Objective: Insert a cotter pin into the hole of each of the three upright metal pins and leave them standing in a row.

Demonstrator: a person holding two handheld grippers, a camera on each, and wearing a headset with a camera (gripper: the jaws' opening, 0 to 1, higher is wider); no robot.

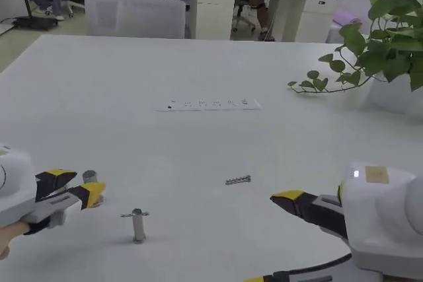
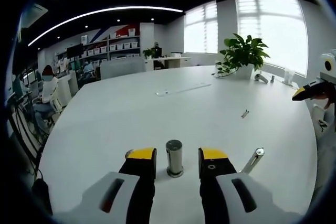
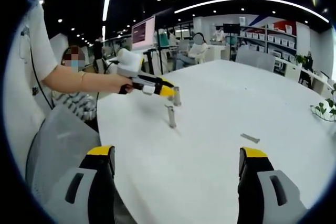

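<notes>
A: Where is the loose cotter pin (image 1: 238,180)?

B: It is seen lying flat on the counter (image 1: 198,70), just below the middle of the head view, well apart from both tools. It is judged light, thin and bendy, so it should be pinched gently near one end.

A: And the metal pins?

B: A bare pin (image 2: 174,157) is stood at the lower middle of the left gripper view, between the open jaws of the left tool (image 1: 79,184), with gaps on both sides. It is thought hard, smooth and easily tipped. A second pin (image 1: 138,226), lower left in the head view, is already fitted. The right tool (image 3: 177,153) is spread wide, nothing held.
</notes>
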